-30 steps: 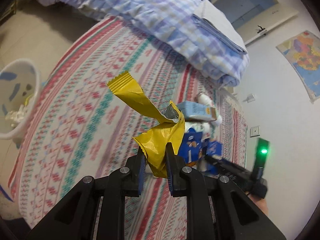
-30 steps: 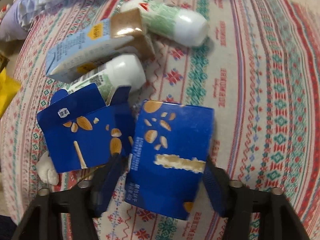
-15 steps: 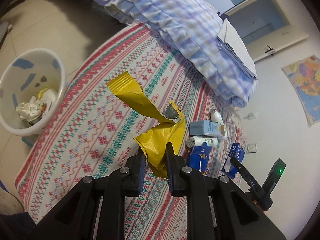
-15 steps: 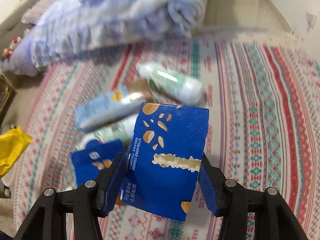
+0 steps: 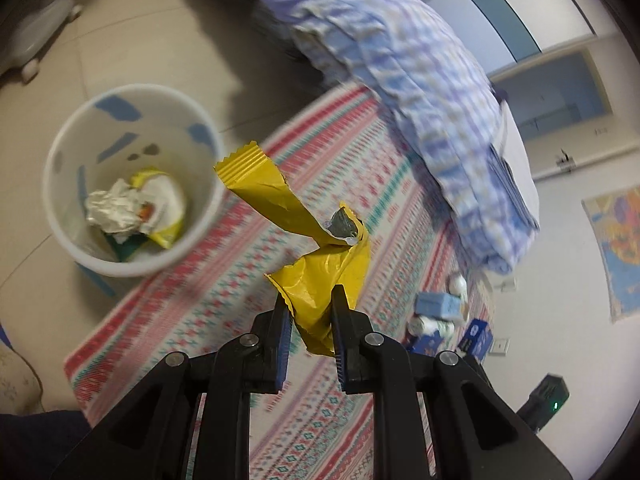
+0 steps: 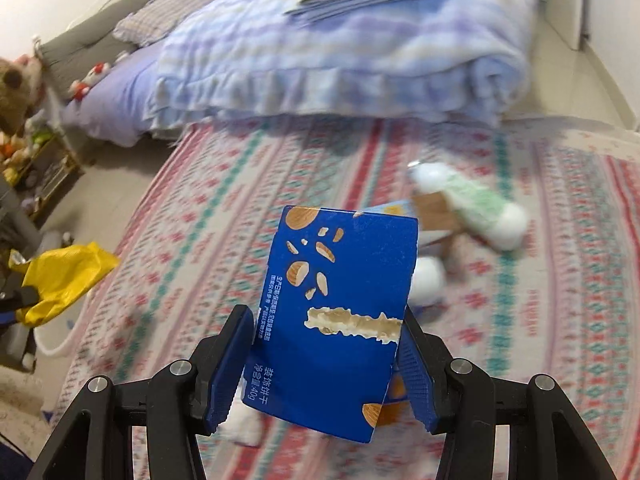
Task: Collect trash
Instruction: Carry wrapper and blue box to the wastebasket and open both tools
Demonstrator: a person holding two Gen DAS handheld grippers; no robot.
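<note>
The left gripper [image 5: 307, 320] is pinching a crumpled yellow wrapper [image 5: 316, 264] between its two fingers, up in the air above the striped rug [image 5: 224, 296]. The wrapper is long and twisted. It runs from the fingers up and away to the left, and its crimped end points toward the white trash bin [image 5: 132, 180]. A torn spot in the middle shows silver inside. The bin stands on the tile floor [image 5: 132, 40], just beside the edge of the rug, and it has crumpled paper and other trash in it. The right gripper [image 6: 328, 352] is squeezing a blue cookie box [image 6: 336, 316] by its two long sides, also lifted off the rug. The box stands nearly upright, leaning a little to the right, and its long side runs up and away from the fingers. The front with the almond pictures faces the camera. Behind the box, on the rug, lie a white and green bottle [image 6: 472, 204] on its side, a second white bottle [image 6: 428, 280] and a light blue carton [image 6: 432, 216], all close together. A folded blue checked blanket [image 6: 340, 48] lies at the far end of the rug. In the right wrist view, the yellow wrapper also shows at the left edge.
</note>
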